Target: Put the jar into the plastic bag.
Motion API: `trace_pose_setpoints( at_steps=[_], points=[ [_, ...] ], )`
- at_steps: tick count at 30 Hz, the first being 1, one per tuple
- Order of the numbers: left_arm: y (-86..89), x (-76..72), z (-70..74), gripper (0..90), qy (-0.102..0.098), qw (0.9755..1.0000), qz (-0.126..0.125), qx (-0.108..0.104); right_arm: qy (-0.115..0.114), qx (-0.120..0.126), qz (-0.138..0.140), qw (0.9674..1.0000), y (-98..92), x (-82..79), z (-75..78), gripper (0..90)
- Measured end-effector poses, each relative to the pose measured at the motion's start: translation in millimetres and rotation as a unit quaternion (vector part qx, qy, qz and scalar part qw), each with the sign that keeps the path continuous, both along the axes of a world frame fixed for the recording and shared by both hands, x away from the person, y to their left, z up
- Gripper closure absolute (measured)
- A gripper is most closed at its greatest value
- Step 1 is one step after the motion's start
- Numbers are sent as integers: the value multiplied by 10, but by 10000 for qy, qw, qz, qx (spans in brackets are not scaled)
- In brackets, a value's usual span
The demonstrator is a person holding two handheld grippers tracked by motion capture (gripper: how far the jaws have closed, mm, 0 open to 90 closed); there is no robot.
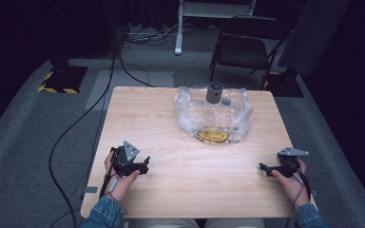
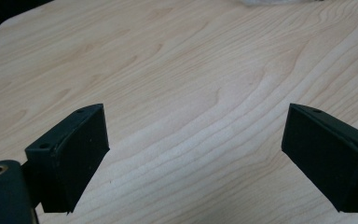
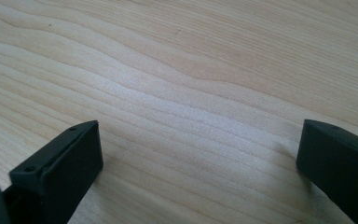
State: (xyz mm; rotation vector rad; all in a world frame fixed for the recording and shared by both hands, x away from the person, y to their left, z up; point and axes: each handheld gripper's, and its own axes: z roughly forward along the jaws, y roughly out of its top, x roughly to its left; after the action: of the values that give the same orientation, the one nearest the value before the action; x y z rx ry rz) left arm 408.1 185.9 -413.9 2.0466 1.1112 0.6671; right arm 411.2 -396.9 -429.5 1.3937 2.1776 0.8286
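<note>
1. High view: a light wooden table (image 1: pixel 161 128) fills the middle of the frame. At its upper centre lies a crumpled clear plastic bag (image 1: pixel 213 115), with a grey cylinder (image 1: pixel 214 92) standing at the bag's upper edge and a yellow round item (image 1: pixel 213 135) showing through its lower edge. At lower left, the person's left hand (image 1: pixel 119 183) holds the left gripper (image 1: pixel 144 165) on the tabletop, a grey three-cornered plate on top. At lower right, the right hand (image 1: pixel 292 183) holds the right gripper (image 1: pixel 264 168), also low on the table. Both grippers are well apart from the bag. A black folding chair (image 1: pixel 247 47) stands on the grey floor at upper right, and cables trail across the upper left.

2. Left gripper view: the left gripper (image 2: pixel 196 154) has its black jaws spread wide at lower left and lower right, bare wood grain between them, nothing grasped. A sliver of the plastic bag (image 2: pixel 270 2) touches the top edge.

3. Right gripper view: the right gripper (image 3: pixel 198 163) is likewise released, jaws far apart over bare wood.
</note>
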Motion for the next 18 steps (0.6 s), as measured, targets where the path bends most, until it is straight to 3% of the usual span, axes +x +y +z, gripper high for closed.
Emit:
trace_pose_setpoints(
  at_steps=[9,18],
  points=[
    [113,-46,-153,75,243,9996,127,78,0,-2,-4,10000,1,-1,0,2],
    [191,-82,-268,75,537,9984,179,-2,0,-2,-4,10000,0,-1,0,2]
  ],
)
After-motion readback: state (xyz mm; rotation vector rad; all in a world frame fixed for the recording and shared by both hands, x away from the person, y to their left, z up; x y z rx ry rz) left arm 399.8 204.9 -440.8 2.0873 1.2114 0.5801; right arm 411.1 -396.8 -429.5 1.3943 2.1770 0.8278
